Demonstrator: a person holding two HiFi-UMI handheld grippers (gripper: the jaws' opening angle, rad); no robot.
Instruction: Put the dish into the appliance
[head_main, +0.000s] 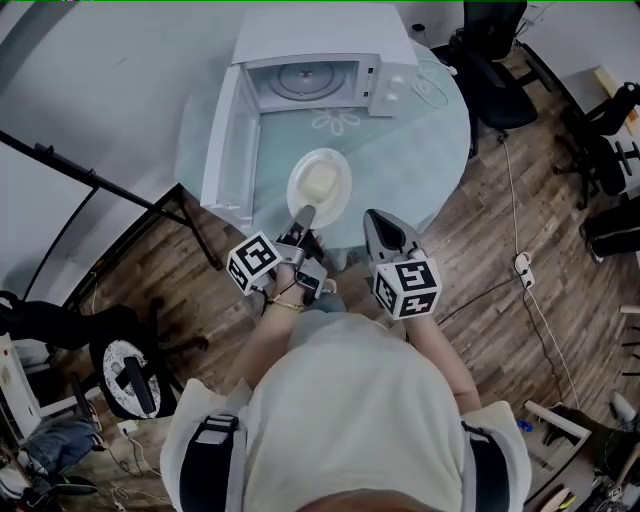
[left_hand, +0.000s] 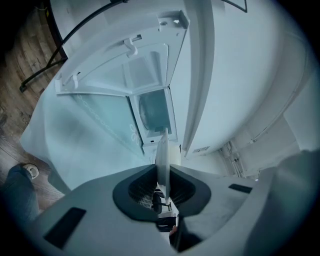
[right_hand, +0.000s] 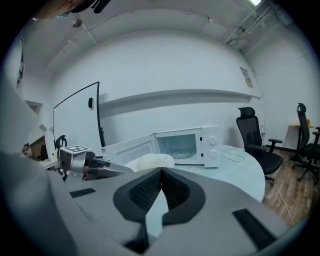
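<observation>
White dish (head_main: 319, 186), rim in left tool (head_main: 304, 216), before microwave (head_main: 320, 72)

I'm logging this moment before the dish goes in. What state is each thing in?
Microwave: door wide open, nothing on the turntable.
Plate: held by its rim, pale food on it, not yet in the microwave.
Left gripper: shut on the plate.
Right gripper: shut, empty.
</observation>
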